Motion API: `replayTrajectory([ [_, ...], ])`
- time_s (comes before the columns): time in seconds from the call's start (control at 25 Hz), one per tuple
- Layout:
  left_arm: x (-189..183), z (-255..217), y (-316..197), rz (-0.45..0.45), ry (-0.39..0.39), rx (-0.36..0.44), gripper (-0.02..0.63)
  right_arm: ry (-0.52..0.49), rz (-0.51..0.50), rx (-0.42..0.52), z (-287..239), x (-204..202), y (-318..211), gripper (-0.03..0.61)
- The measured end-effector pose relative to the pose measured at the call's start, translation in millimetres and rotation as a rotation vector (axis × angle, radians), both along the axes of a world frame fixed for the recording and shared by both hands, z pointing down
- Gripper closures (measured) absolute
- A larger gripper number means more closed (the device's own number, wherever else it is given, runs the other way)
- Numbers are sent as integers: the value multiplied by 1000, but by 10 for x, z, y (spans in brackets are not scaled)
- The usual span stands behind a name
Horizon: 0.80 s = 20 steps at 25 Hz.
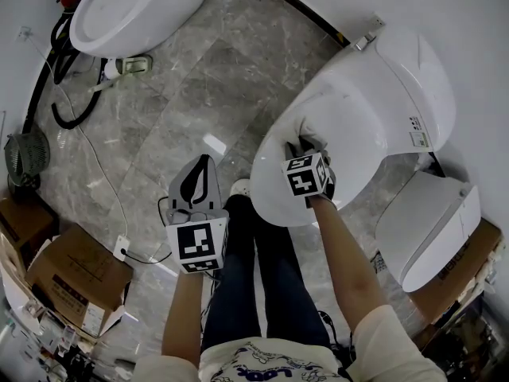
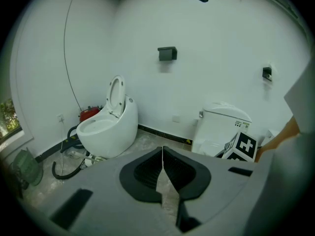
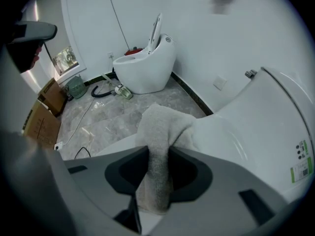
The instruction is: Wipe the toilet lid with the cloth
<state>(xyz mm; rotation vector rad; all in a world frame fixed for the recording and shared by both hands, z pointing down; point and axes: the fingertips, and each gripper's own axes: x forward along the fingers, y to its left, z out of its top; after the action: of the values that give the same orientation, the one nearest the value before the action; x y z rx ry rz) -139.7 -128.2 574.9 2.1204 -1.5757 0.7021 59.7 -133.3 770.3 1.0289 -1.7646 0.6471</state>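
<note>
The white toilet's closed lid (image 1: 350, 114) fills the middle right of the head view and shows again as the lid (image 3: 246, 132) in the right gripper view. A white cloth (image 1: 308, 134) lies on the lid's front part, near the rim. My right gripper (image 1: 308, 156) is shut on that cloth (image 3: 156, 132), which sticks out forward from between the jaws and rests on the lid. My left gripper (image 1: 199, 188) hangs above the floor to the left of the toilet. Its jaws are shut with nothing in them (image 2: 163, 154).
A second, egg-shaped toilet (image 1: 131, 10) stands at the far left with a black hose (image 1: 67, 114) beside it. Another white toilet (image 1: 433, 225) sits on a cardboard box at the right. Cardboard boxes (image 1: 75, 277), a small fan (image 1: 25, 156) and a floor cable (image 1: 111, 205) are at the left.
</note>
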Motion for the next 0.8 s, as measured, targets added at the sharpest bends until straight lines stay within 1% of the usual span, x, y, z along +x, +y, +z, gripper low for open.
replayTrajectory([
  [0.2,-156,5,108,-11,-1,2,600,-13,-19,-8,27,-258,248,466],
  [0.52,-507,44,300,-54,-8,-5,600,-47,-106,-43,76,-697,775,465],
  [0.8,-719,49,382,-78,-14,-3,600,-73,-151,-76,114,-987,1213,465],
])
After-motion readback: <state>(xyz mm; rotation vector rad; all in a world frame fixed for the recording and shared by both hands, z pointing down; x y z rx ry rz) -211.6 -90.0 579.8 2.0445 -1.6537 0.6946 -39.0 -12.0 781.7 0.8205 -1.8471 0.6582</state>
